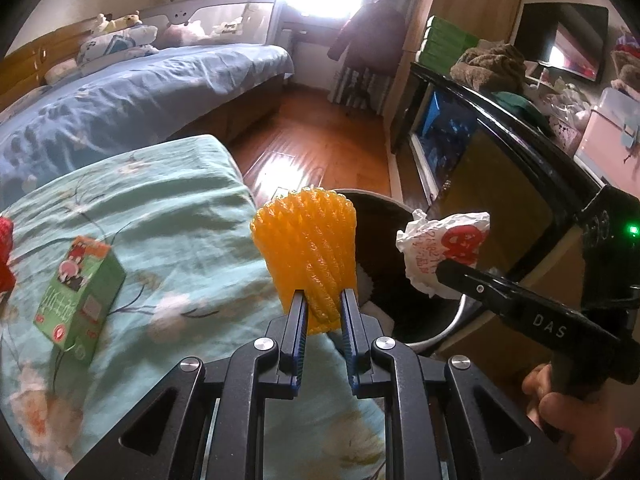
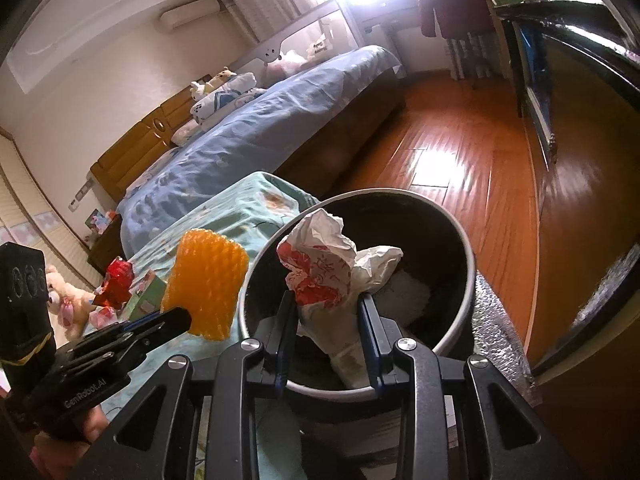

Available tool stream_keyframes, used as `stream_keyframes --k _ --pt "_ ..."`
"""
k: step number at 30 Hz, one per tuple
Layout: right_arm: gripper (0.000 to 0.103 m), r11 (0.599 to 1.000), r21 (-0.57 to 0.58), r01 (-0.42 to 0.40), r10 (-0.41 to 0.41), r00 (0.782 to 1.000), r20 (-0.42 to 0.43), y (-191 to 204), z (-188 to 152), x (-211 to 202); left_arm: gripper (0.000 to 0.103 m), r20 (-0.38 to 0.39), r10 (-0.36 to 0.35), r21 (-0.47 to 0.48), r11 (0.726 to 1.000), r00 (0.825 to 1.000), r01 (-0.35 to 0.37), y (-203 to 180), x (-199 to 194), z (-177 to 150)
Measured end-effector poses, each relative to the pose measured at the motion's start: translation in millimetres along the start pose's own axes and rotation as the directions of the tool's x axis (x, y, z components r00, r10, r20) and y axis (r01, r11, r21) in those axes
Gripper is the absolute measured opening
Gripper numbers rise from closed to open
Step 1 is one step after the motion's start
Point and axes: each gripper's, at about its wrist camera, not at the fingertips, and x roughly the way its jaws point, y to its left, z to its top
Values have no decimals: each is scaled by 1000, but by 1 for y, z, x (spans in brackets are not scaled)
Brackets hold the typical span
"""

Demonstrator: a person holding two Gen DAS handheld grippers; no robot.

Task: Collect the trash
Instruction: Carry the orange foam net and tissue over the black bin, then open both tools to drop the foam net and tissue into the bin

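My left gripper (image 1: 323,294) is shut on an orange foam fruit net (image 1: 308,248), held upright at the edge of the teal bedspread (image 1: 168,208), just left of the round black trash bin (image 1: 416,320). The same net (image 2: 206,286) shows left of the bin in the right wrist view. My right gripper (image 2: 326,300) is shut on a crumpled white and red paper wrapper (image 2: 328,276), held over the bin's open mouth (image 2: 440,240). Some white trash lies at the bin's bottom. On the bedspread lie a green carton (image 1: 78,300) and a red wrapper (image 2: 116,284).
A big bed with blue bedding (image 1: 120,92) stands beyond, wooden floor (image 2: 460,152) between it and a dark glossy cabinet (image 1: 500,152) on the right. A teddy bear (image 2: 66,300) sits low at the left. A hand (image 1: 576,420) grips the right tool.
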Motion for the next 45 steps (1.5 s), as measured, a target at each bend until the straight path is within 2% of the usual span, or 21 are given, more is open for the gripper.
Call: stream_keyframes --k 21,25,28,30,33,36,39,45 --pt "33 999 23 38 -38 999 -14 -21 8 9 16 -37 -14 5 1000 999 14 -18 22 16" --pt "35 999 25 42 -42 999 -22 -23 10 12 20 -43 -15 7 1000 999 16 -22 25 16" --pt "42 998 33 53 -52 998 -26 -25 12 14 24 -42 -10 12 1000 999 11 -25 25 17" --pt "43 998 38 59 -58 998 -28 -26 13 14 35 -39 -6 8 1000 999 7 -26 23 16" --pt "55 997 48 59 -58 998 -24 -28 12 13 45 -25 0 -2 1000 1000 0 -24 18 14" --pt "59 997 52 59 -58 998 -21 -27 12 11 46 -18 2 -13 1000 1000 -2 -21 12 11" --pt "68 997 59 52 -51 998 -19 -24 10 10 50 -18 11 -31 999 1000 -12 -15 6 5" --pt "85 999 42 18 -17 1000 -19 -4 7 8 52 -11 31 -79 996 999 -31 2 -14 -10"
